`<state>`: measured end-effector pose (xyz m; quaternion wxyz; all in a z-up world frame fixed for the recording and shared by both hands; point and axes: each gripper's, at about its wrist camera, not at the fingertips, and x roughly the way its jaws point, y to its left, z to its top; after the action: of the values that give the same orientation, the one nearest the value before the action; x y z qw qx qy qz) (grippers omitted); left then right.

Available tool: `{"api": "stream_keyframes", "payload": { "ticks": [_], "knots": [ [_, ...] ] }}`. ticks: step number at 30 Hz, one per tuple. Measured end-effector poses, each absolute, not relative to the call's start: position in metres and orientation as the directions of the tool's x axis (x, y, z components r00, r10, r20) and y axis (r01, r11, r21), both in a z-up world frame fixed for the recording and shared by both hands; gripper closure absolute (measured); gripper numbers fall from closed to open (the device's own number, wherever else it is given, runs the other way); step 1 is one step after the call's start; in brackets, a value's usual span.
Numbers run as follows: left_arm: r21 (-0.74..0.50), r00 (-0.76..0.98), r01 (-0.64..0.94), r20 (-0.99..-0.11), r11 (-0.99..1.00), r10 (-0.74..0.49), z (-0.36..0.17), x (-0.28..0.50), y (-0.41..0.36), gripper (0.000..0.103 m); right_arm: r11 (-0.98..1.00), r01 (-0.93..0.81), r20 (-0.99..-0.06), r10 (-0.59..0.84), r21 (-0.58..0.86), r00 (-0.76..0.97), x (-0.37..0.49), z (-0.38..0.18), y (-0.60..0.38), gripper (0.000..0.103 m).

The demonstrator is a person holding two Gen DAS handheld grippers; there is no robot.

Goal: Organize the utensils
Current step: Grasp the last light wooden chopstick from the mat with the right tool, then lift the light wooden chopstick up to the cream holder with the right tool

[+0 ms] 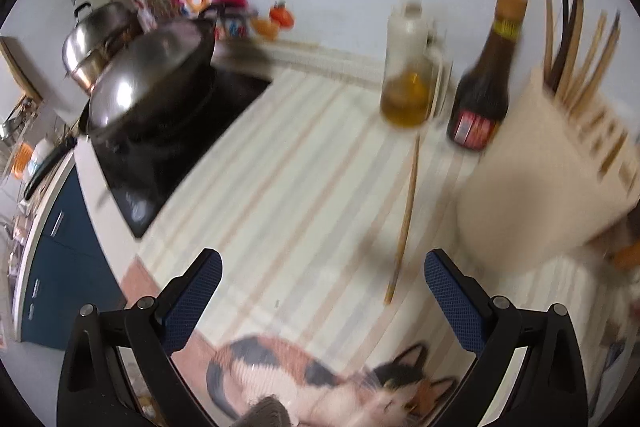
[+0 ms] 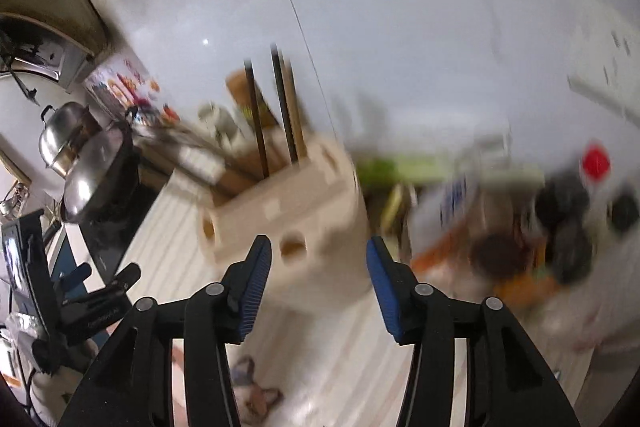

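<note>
- Here, the left gripper (image 1: 322, 271) hangs low over the striped surface (image 1: 280, 187), its blue-padded fingers (image 1: 200, 291) spread wide with nothing between them.
- A single wooden chopstick (image 1: 404, 223) lies flat on the surface, just ahead of and slightly to the right-hand side of the gap between the fingers; its far end points toward the oil bottle (image 1: 408, 67) and the dark sauce bottle (image 1: 486, 79).
- The beige utensil holder (image 1: 540, 183) stands to the right of the chopstick, already carrying several upright chopsticks (image 1: 580, 59).
- The right gripper (image 2: 318, 261) points at the utensil holder (image 2: 288, 211) from close by, jaws apart and empty; both views are motion-blurred, so fine contact cannot be judged.
- Judged step: pick up the loose chopstick and stand it in the holder.
- To do it well, the left gripper probably needs to shift toward the stick, straddle it across its width near the near end, and descend until both pads reach the surface before closing, since a thin stick rolls easily.
- The bottles stand near the far tip, so a lift before any swing seems safer.
- A covered wok (image 1: 148, 79) sits on the cooktop well to the left.
</note>
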<state>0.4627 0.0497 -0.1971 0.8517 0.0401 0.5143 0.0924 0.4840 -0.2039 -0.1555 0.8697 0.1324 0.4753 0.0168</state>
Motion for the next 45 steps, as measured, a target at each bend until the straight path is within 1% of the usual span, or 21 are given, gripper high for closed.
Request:
{"api": "stream_keyframes", "payload": {
  "ticks": [3, 5, 10, 13, 18, 22, 27, 28, 29, 30, 31, 32, 33, 36, 39, 45],
  "knots": [
    [0.186, 0.429, -0.129, -0.875, 0.974, 0.224, -0.218, 0.451, 0.066, 0.0, 0.955, 0.067, -0.852, 0.223, 0.288, 0.474, 0.471, -0.187, -0.186, 0.051],
    [0.199, 0.41, -0.148, -0.879, 0.969, 0.243, -0.233, 0.449, 0.086, 0.0, 0.958, 0.028, -0.865, 0.246, 0.286, 0.437, 0.471, -0.205, -0.164, 0.051],
    [0.161, 0.365, -0.153, -0.908, 0.975, 0.207, -0.274, 0.471, 0.142, 0.0, 0.955, -0.026, -0.887, 0.283, 0.294, 0.364, 0.499, -0.24, -0.098, 0.051],
    [0.13, 0.339, -0.123, -0.926, 0.984, 0.165, -0.297, 0.494, 0.169, 0.0, 0.97, -0.044, -0.913, 0.238, 0.237, 0.33, 0.528, -0.262, -0.055, 0.051],
    [0.116, 0.328, -0.068, -0.936, 0.991, 0.132, -0.322, 0.527, 0.195, 0.0, 0.987, 0.012, -0.956, 0.151, 0.159, 0.25, 0.584, -0.307, -0.015, 0.051],
    [0.093, 0.322, -0.043, -0.941, 0.995, 0.102, -0.331, 0.549, 0.206, 0.0, 0.995, 0.055, -0.981, 0.07, 0.082, 0.183, 0.619, -0.338, -0.002, 0.051],
    [0.076, 0.316, -0.016, -0.946, 0.997, 0.077, -0.335, 0.567, 0.212, 0.0, 0.995, 0.084, -0.996, 0.037, 0.044, 0.084, 0.644, -0.369, 0.005, 0.052],
    [0.079, 0.318, -0.008, -0.945, 0.997, 0.077, -0.335, 0.568, 0.212, 0.0, 0.997, 0.074, -0.995, 0.028, 0.035, 0.097, 0.644, -0.368, 0.008, 0.057],
    [0.084, 0.317, -0.003, -0.945, 0.996, 0.081, -0.335, 0.569, 0.212, 0.0, 0.998, 0.054, -0.995, 0.01, 0.016, 0.098, 0.645, -0.369, 0.012, 0.06],
    [0.087, 0.316, -0.001, -0.945, 0.996, 0.083, -0.335, 0.571, 0.212, 0.0, 0.999, 0.033, -0.995, -0.013, -0.01, 0.096, 0.645, -0.369, 0.017, 0.066],
    [0.088, 0.315, 0.001, -0.945, 0.996, 0.083, -0.335, 0.573, 0.214, 0.0, 1.0, 0.019, -0.995, -0.007, -0.005, 0.098, 0.644, -0.369, 0.02, 0.08],
    [0.089, 0.316, 0.0, -0.945, 0.996, 0.084, -0.334, 0.573, 0.214, 0.0, 1.0, -0.002, -0.995, -0.015, -0.015, 0.099, 0.643, -0.369, 0.024, 0.09],
    [0.09, 0.318, -0.001, -0.944, 0.996, 0.085, -0.332, 0.572, 0.215, 0.0, 1.0, -0.01, -0.995, -0.024, -0.025, 0.101, 0.642, -0.369, 0.026, 0.094],
    [0.1, 0.342, -0.019, -0.934, 0.995, 0.101, -0.321, 0.565, 0.22, 0.0, 1.0, -0.019, -0.992, -0.009, -0.011, 0.125, 0.634, -0.369, 0.028, 0.096],
    [0.111, 0.381, -0.052, -0.917, 0.992, 0.123, -0.302, 0.555, 0.226, 0.0, 1.0, -0.013, -0.979, 0.02, 0.018, 0.202, 0.616, -0.356, 0.028, 0.096],
    [0.068, 0.458, -0.13, -0.881, 0.989, 0.121, -0.256, 0.533, 0.239, 0.0, 0.991, -0.019, -0.913, 0.132, 0.135, 0.385, 0.57, -0.306, 0.027, 0.096]
  ]
}}
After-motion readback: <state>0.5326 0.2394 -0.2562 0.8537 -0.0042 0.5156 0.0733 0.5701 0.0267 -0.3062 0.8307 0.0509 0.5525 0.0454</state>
